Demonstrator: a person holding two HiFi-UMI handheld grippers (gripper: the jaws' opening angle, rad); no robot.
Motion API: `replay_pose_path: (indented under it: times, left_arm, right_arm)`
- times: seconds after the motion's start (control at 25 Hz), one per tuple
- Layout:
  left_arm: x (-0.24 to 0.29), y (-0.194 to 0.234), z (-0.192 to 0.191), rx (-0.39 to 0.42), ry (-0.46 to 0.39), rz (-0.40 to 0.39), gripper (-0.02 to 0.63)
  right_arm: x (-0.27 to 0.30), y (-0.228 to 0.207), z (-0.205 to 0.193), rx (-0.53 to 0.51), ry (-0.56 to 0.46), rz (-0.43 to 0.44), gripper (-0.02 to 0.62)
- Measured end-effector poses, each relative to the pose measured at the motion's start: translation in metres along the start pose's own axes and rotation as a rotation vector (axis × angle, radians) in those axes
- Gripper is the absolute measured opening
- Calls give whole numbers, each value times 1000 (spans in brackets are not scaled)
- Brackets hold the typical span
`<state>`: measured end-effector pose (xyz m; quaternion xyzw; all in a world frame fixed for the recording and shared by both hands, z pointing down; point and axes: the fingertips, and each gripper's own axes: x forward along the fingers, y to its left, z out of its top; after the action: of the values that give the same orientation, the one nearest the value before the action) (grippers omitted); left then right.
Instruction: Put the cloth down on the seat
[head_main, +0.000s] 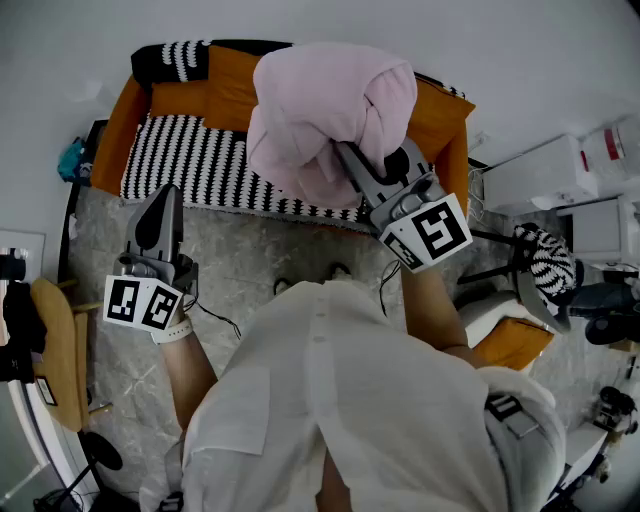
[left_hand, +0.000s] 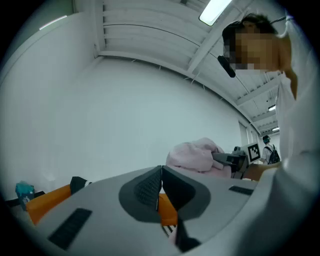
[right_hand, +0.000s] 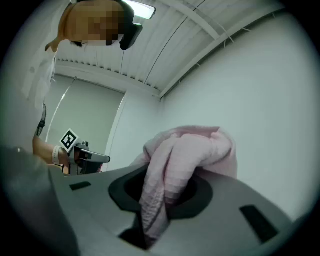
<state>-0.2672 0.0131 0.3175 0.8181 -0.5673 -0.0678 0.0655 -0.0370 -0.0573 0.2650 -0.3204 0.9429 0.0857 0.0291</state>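
Note:
A bunched pink cloth (head_main: 325, 120) hangs in the air over the orange sofa seat (head_main: 195, 150) with its black-and-white striped cover. My right gripper (head_main: 350, 160) is shut on the pink cloth (right_hand: 187, 155), which spills out from between its jaws and drapes over them. My left gripper (head_main: 165, 205) is held lower at the left, in front of the sofa, shut and empty; its pads (left_hand: 150, 187) meet with nothing between them. From the left gripper view the cloth (left_hand: 192, 155) and the right gripper (left_hand: 230, 159) show off to the right.
A wooden chair (head_main: 60, 350) stands at the left. White boxes (head_main: 530, 175) and a striped cushion (head_main: 545, 262) lie at the right. A teal object (head_main: 72, 158) sits beside the sofa's left arm. The grey floor (head_main: 250, 260) runs in front of the sofa.

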Motion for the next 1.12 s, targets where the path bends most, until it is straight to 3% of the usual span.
replay_pose_path:
  times: [1.12]
  left_arm:
    - [-4,1,-12,-20,31,1,18]
  right_arm:
    - [2,-3,-14,30,8,-4,95]
